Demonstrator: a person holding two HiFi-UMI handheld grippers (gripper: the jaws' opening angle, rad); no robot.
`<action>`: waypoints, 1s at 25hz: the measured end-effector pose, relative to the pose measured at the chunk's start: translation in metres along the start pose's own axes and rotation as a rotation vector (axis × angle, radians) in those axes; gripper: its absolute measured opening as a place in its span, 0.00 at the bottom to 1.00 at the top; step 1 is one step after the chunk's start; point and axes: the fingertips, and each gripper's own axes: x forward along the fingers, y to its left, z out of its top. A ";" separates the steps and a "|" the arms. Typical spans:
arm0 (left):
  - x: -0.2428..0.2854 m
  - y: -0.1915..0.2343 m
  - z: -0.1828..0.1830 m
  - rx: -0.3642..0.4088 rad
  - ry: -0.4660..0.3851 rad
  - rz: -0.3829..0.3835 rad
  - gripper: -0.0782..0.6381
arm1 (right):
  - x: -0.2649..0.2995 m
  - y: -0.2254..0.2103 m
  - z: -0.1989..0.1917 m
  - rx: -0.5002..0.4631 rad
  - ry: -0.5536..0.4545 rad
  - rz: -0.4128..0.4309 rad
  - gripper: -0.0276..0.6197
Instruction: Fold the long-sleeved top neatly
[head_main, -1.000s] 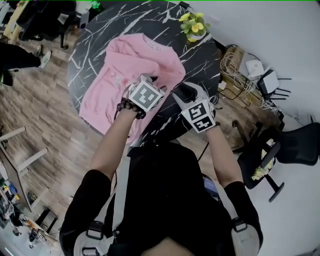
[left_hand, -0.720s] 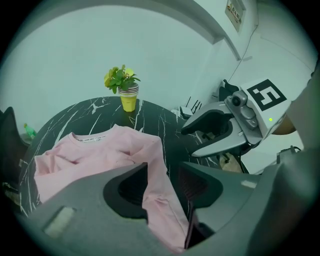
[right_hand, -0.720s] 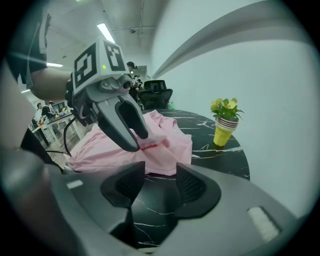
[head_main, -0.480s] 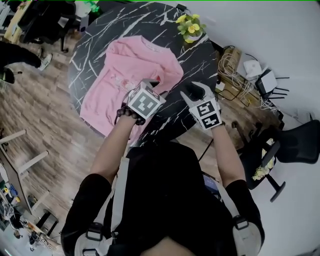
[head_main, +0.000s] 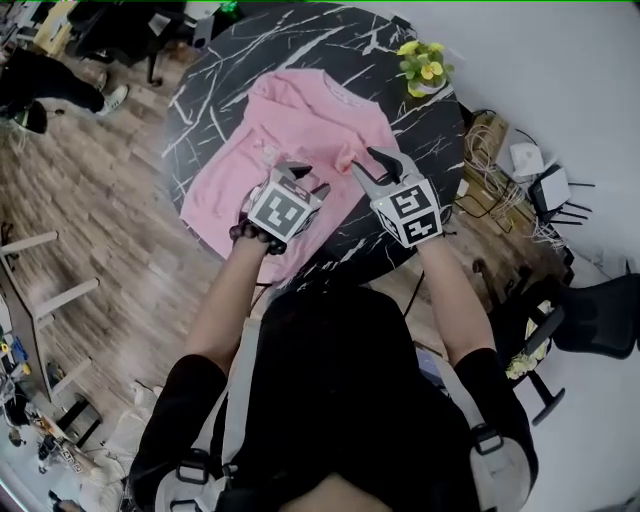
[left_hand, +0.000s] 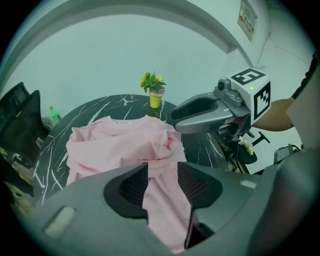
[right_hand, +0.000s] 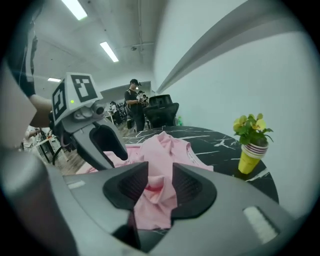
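We hold one side of a pink long-sleeved top (head_main: 290, 140) in two tongs, over a round black counter (head_main: 425, 135).

The top lies spread on the marbled counter, neckline away from us, with a pot of yellow flowers (head_main: 425, 68) beyond it. Our left tongs (head_main: 305, 180) are clamped on a band of pink cloth at the near side. Our right tongs (head_main: 368, 163), whose jaws have just been closing, pinch a bunched fold of that same side, just beside the left pair. We judge both grips sit on one edge so the sleeve side can be carried across the body as a single straight fold. The cloth looks rumpled at the grips, so an uneven pull could crease it.
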 end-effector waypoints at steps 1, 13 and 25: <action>-0.003 0.005 -0.006 -0.013 0.001 0.006 0.38 | 0.009 0.003 0.004 -0.005 -0.003 0.002 0.28; -0.022 0.049 -0.058 -0.061 0.044 -0.020 0.38 | 0.036 -0.001 -0.052 0.096 0.164 -0.139 0.26; -0.044 0.094 -0.102 0.055 0.122 -0.103 0.38 | 0.029 -0.006 -0.073 0.279 0.152 -0.445 0.27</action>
